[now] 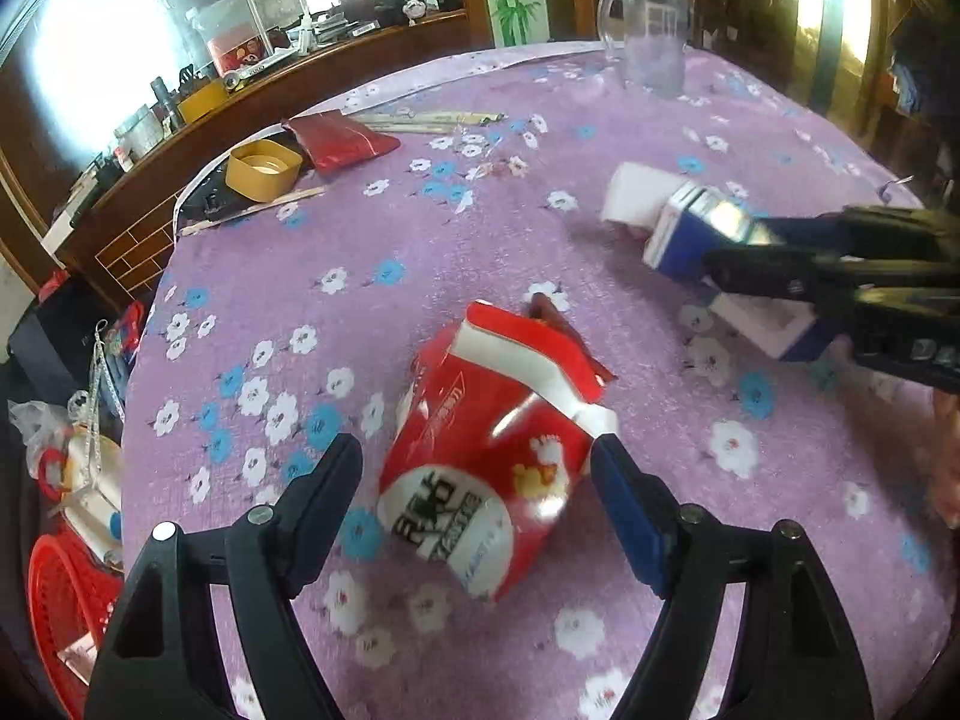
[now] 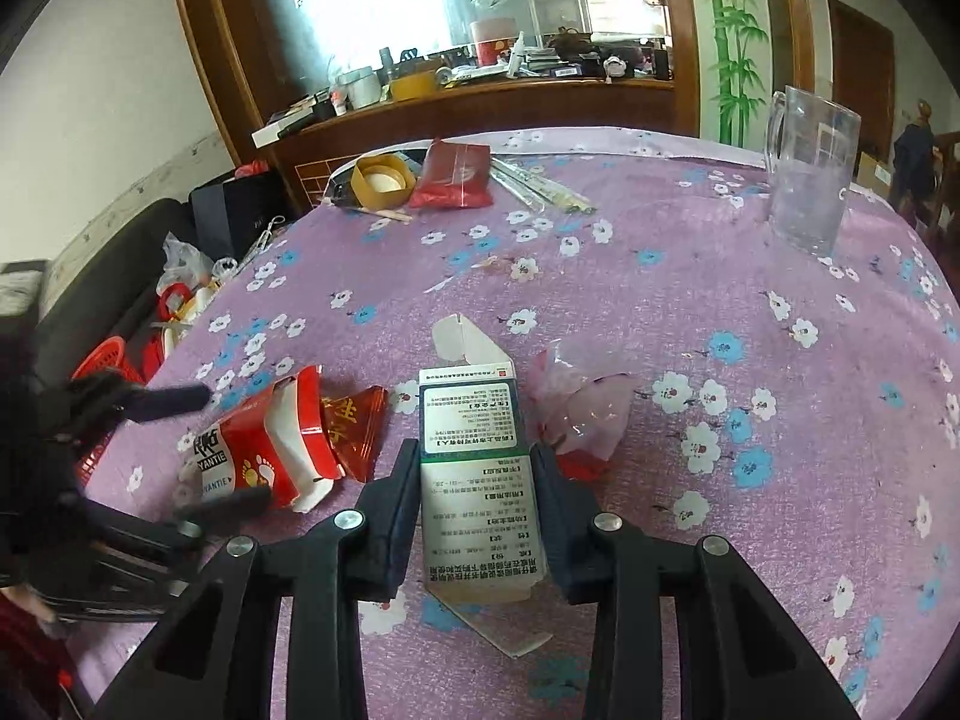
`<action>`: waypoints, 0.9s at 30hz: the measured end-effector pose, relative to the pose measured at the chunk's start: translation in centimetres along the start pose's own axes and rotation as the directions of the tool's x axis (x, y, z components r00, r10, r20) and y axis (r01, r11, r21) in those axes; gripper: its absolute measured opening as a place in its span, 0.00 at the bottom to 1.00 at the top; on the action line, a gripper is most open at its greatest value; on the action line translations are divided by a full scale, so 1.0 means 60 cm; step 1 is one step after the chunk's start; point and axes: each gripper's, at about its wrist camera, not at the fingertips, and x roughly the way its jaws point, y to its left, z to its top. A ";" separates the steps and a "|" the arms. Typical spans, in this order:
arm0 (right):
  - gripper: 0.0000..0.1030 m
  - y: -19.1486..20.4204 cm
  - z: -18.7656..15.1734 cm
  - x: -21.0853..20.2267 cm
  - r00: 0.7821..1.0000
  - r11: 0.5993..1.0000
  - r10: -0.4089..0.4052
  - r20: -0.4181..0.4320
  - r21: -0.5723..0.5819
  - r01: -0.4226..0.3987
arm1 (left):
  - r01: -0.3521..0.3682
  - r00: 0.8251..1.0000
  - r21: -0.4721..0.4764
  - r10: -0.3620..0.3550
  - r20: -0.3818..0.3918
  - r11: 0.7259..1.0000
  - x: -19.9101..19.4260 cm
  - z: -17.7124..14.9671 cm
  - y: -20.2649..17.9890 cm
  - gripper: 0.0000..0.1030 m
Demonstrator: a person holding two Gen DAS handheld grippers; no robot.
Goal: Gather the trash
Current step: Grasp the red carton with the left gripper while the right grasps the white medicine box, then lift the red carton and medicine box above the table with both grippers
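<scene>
The right tool [image 2: 474, 504] is clamped on a flattened medicine carton [image 2: 480, 480], its pads pressing the carton's two long sides, flaps loose at both ends. In the left wrist view the same carton [image 1: 690, 234] shows at the tips of that tool [image 1: 720, 276], seemingly lifted just clear of the bench [image 1: 420, 228], though the blur makes that hard to confirm.

The left tool [image 1: 477, 480] stands wide open over a crumpled red wrapper [image 1: 480, 462] lying on the floral cloth, one finger on either side and neither pad pressing it. A smaller red scrap [image 2: 354, 426] lies touching the wrapper, and a crumpled clear plastic bag [image 2: 576, 408] sits just beside the carton.

So one piece of trash is secured and the second grasp is being lined up. The next move probably calls for lowering the left tool until the pads straddle the wrapper's bulk, then closing firmly, since the glossy film may slip. A red basket [image 1: 66, 594] below the bench edge looks like the likely drop point.
</scene>
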 end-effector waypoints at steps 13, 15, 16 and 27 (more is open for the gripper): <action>0.39 0.003 0.000 -0.004 1.000 1.000 0.000 0.007 0.002 0.000 | 0.006 0.999 -0.122 0.000 0.048 0.993 -0.031 -0.056 0.007 0.21; 0.39 0.005 -0.001 -0.006 1.000 1.000 -0.002 0.012 -0.002 0.002 | 0.028 0.998 -0.164 -0.018 0.061 0.986 -0.042 -0.068 0.016 0.21; 0.39 0.006 -0.002 -0.007 1.000 1.000 -0.003 0.014 -0.005 0.003 | 0.035 0.997 -0.177 -0.023 0.068 0.984 -0.048 -0.075 0.018 0.21; 0.38 0.023 -0.003 -0.033 0.999 1.000 -0.020 0.047 0.012 0.019 | 0.039 0.987 -0.282 0.008 0.163 0.959 -0.121 -0.140 0.031 0.21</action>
